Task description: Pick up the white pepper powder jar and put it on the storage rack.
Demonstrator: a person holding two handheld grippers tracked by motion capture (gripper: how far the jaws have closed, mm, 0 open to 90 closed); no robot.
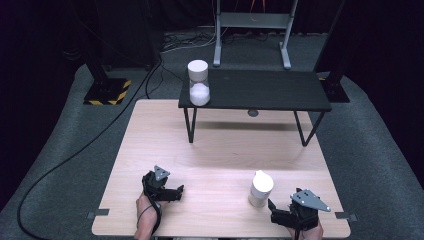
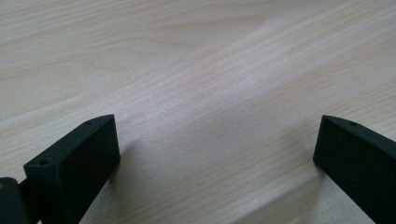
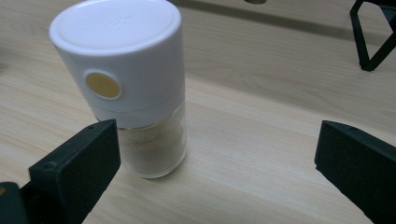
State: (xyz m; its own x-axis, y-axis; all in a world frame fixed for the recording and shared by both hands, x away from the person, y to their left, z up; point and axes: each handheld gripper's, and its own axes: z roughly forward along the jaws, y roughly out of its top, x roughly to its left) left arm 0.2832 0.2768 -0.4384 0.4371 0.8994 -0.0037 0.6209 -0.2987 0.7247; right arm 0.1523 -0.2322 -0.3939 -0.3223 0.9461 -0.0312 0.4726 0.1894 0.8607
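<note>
At the table's near edge the right gripper sits low with its jaws spread wide and nothing between them; the jar stands upright just ahead of it, by its left jaw, not gripped. In the right gripper view the jar shows a white cap with a round yellow button and pale powder in its clear base. The left gripper rests further left, released, over bare wood. Far back, a second jar stands on the black shelf's left end.

no readable text, labels or numbers anywhere
</note>
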